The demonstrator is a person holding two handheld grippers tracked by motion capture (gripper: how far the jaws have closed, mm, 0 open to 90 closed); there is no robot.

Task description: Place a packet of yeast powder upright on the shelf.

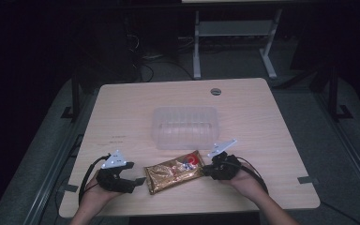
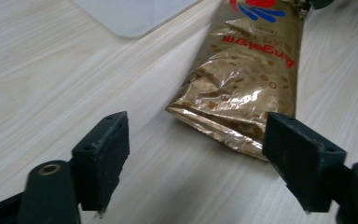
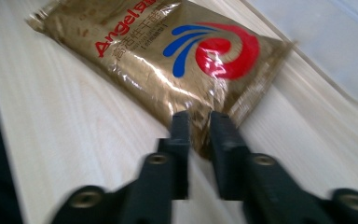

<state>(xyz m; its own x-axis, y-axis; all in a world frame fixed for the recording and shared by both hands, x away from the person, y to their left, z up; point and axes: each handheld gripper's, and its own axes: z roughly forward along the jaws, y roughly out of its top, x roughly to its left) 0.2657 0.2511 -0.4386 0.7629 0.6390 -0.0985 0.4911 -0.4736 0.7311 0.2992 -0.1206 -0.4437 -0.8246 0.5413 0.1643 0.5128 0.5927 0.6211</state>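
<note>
Gold foil packet (image 1: 174, 171) lies flat on the wooden table (image 1: 122, 112), near my edge, between my two grippers; its printed red-and-blue swirl end points toward my right. A clear plastic tray (image 1: 185, 127) sits just beyond it, toward the middle of the table, apart from the packet.

Right gripper (image 3: 200, 122): jaws nearly together with a narrow gap, the packet's near edge running into that gap. From the right gripper view I cannot tell for sure whether the pads press the foil or merely straddle it; I read it as a loose hold at best.

Left gripper (image 2: 196, 140): jaws wide apart, nothing between them, low over the table. The packet's plain sealed end lies just ahead, near the right-hand jaw, not touching.

Step in hand, as I judge it: taking hold of the packet at both ends.

Next move: bring the left jaws forward over the sealed end and close; firm up the right hold before lifting, likely toward the tray. Foil is slippery, so bite the seam, not the bulge.
</note>
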